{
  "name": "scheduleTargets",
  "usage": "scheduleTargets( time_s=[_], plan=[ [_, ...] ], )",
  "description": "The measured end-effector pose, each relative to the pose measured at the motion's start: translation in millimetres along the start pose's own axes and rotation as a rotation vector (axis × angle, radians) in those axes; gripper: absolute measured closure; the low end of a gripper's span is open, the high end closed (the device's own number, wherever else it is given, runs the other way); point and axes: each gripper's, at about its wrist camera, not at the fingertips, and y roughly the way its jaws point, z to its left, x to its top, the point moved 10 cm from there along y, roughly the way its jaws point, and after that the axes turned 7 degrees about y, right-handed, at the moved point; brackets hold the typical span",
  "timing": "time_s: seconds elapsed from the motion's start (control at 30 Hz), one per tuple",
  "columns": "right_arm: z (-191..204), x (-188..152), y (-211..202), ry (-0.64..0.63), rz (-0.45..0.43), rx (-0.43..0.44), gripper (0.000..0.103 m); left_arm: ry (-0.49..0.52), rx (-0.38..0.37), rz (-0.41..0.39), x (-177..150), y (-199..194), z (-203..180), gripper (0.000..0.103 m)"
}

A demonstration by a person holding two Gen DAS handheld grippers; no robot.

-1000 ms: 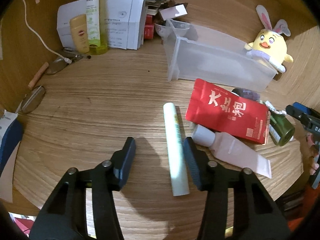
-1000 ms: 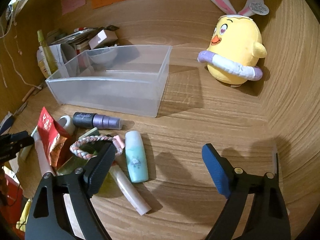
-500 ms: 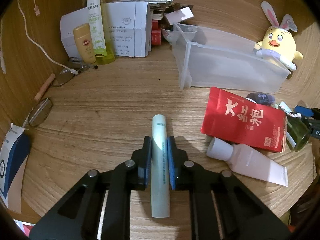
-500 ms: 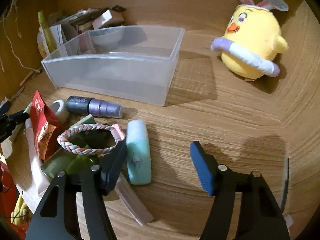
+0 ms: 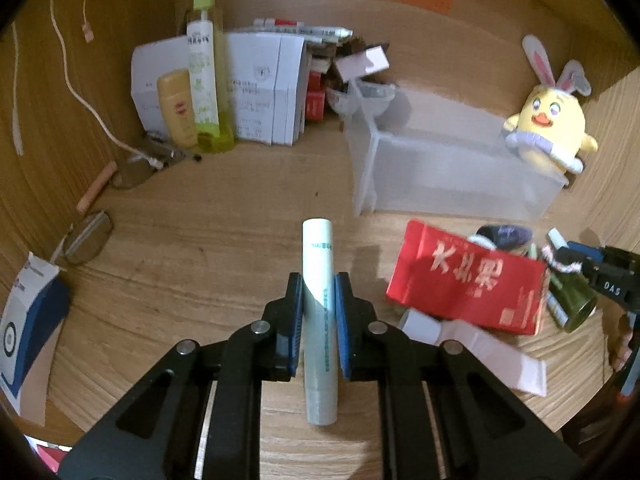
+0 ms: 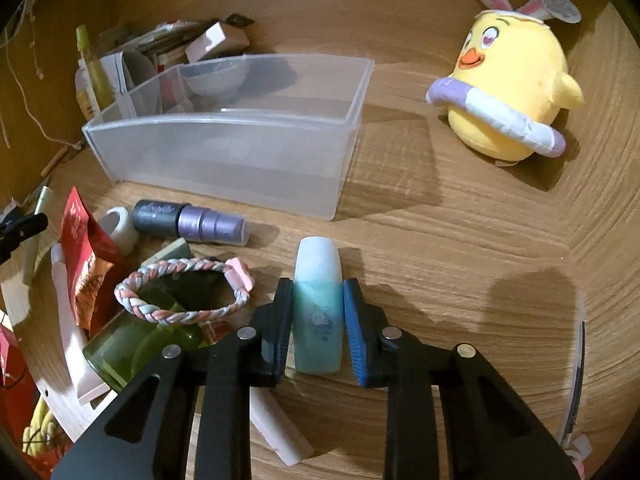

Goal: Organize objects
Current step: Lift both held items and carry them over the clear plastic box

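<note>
left gripper [image 5: 316,300]: clamped on pale tube [image 5: 318,280], axis along fingers | right gripper [image 6: 318,312]: closing on teal bottle [image 6: 319,304] | clear bin [image 6: 224,156]: upper centre-left

Desk [image 6: 460,240]: wood grain, matt. Bin [image 6: 224,148]: frosted translucent plastic, smooth. Chick toy [image 6: 516,80]: plush cloth. Bracelet [image 6: 180,296]: braided cord. Green bottle [image 6: 132,344]: glossy glass or plastic, cannot tell which. Red pouch [image 5: 468,280]: shiny foil. Claw pads [image 6: 354,336]: ribbed blue, matt.

Wooden table [image 6: 460,248]: clear bin [image 6: 224,152], plush chick [image 6: 508,92]
</note>
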Motion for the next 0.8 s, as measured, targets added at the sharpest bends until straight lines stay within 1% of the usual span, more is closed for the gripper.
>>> scheduleTargets(
  time_s=[0.4, 0.67, 0.8],
  plan=[
    [9, 31, -37, 0.015, -0.129, 0.036, 0.080, 0.009, -0.036, -0.110, 44, -23, -16, 0.088],
    [33, 56, -49, -0.008, -0.192, 0.080, 0.080, 0.025, -0.031, -0.171, 71, -37, -20, 0.088],
    [44, 69, -53, -0.017, -0.217, 0.104, 0.080, 0.023, -0.048, -0.191, 85, -40, -20, 0.088]
  ],
)
